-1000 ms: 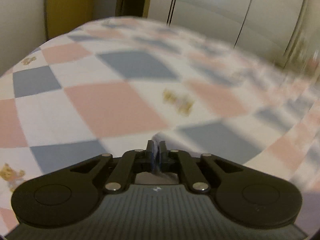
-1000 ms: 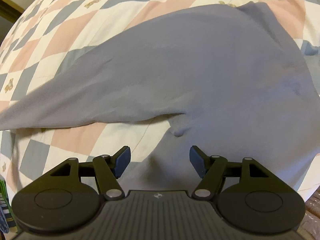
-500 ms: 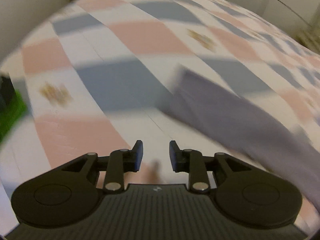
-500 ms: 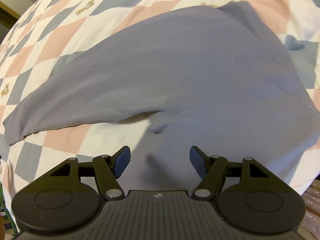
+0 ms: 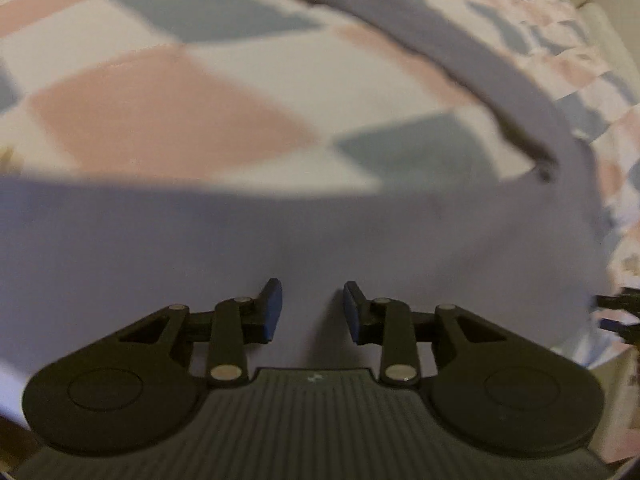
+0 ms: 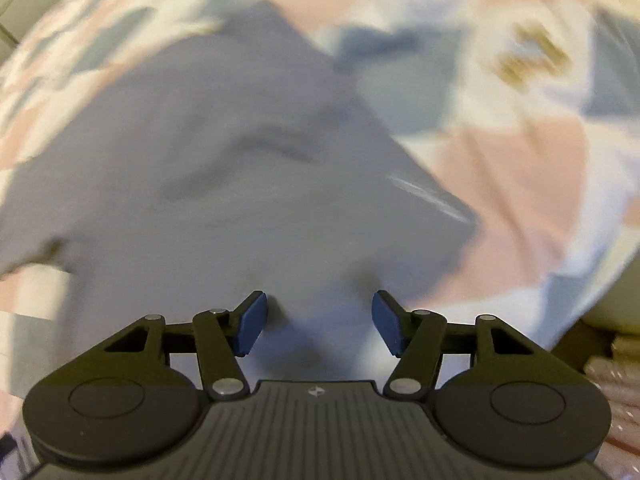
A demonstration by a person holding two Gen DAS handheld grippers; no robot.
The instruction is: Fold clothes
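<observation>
On the checked bedspread [image 5: 168,120] the grey garment [image 5: 280,236] lay spread; our left gripper [image 5: 312,308] and right gripper [image 6: 319,320] hovered over it, fingers apart, empty; we judged a clean edge-pinch, both sides level, would serve best

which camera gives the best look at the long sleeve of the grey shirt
The left wrist view. There the sleeve runs as a long grey band across the checked bedsheet towards the garment's body. The right wrist view is motion-blurred and shows mostly the body of the grey shirt; no sleeve can be made out.
</observation>
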